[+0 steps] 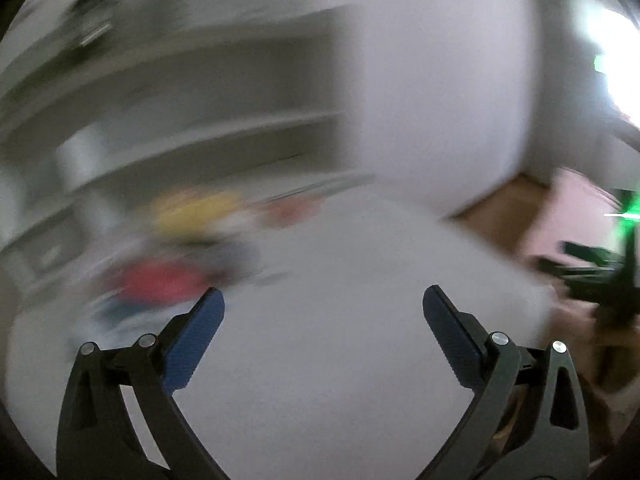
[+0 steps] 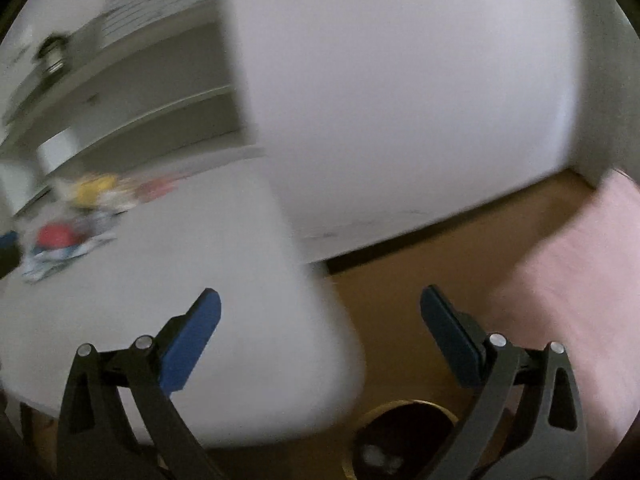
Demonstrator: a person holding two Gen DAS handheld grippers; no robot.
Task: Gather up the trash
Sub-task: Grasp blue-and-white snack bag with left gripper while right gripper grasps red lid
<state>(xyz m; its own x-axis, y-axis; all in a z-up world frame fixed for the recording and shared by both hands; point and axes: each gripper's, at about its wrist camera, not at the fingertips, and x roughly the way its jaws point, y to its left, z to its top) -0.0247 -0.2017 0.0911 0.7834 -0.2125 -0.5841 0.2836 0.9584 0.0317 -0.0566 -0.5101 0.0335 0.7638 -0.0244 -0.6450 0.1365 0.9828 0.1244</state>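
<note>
Over a white table (image 1: 340,360), both views motion-blurred: left gripper (image 1: 324,300), blue-padded fingers (image 1: 196,340) spread wide and released, nothing between them, bare tabletop beneath. Trash pile (image 1: 180,256) at 10 o'clock from that gripper, on the far left part of the table, well apart from the fingertips; a red patch (image 1: 160,280), a yellow patch (image 1: 196,212) and pale scraps can be made out, individual items too smeared to name. Nothing stands between gripper and pile. Shelving (image 1: 180,92) behind the pile at 11 o'clock; white wall (image 1: 440,80) at 12 to 1 o'clock; bright window glare (image 1: 616,60) at 2 o'clock; dark shape with a green light (image 1: 600,276) at 3 o'clock, probably the other tool. Right gripper (image 2: 320,300): likewise released, fingers wide, empty, hanging across the table's (image 2: 200,280) right edge with brown floor (image 2: 400,300) under its right finger. Trash pile (image 2: 68,232) at 10 o'clock, well apart. Round dark bin (image 2: 400,440) with a gold-coloured rim on the floor at 6 o'clock, just beside the table edge, something pale inside. Pink surface (image 2: 560,280) at 3 o'clock.
</note>
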